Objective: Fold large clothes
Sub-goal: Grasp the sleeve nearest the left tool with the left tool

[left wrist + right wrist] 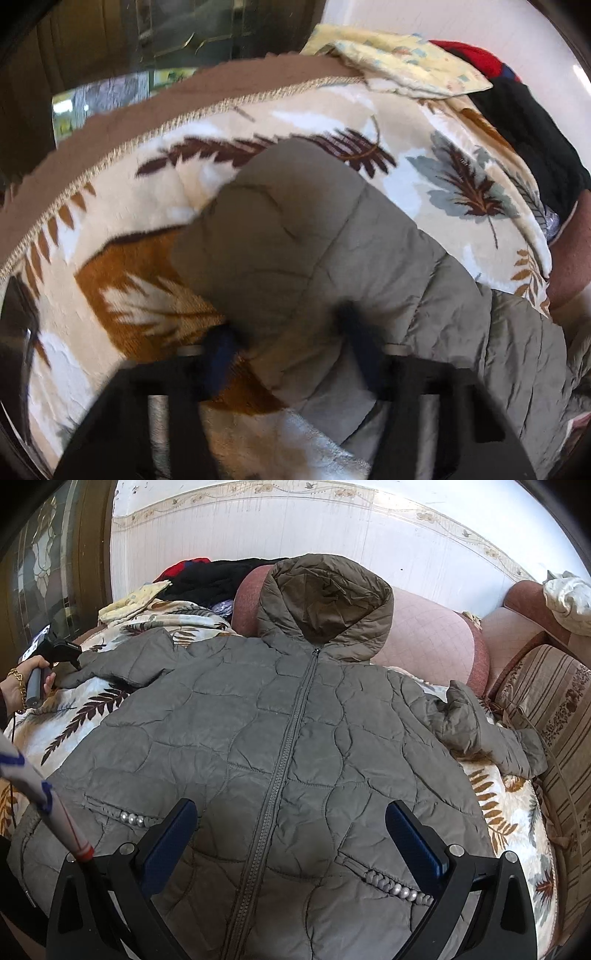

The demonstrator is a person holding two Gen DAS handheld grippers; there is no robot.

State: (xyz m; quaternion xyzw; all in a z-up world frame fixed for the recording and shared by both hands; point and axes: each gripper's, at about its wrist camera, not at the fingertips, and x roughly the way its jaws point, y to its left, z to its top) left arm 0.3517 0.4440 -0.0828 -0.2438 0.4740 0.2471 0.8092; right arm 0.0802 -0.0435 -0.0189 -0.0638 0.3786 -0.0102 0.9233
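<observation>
One grey quilted jacket fills the middle of the right-wrist frame, zipped, on a leaf-print blanket. Soft, puffy, likely slippery; best pinched at cuffs. The left gripper pinches its sleeve; right gripper hangs wide, empty.

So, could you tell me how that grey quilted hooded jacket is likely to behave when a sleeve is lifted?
The grey quilted hooded jacket will probably flop and drape: its sleeve already bends softly in the left gripper. The puffy quilting suggests it is light for its bulk. Its smooth creased shell may slip over the leaf-print blanket.
</observation>
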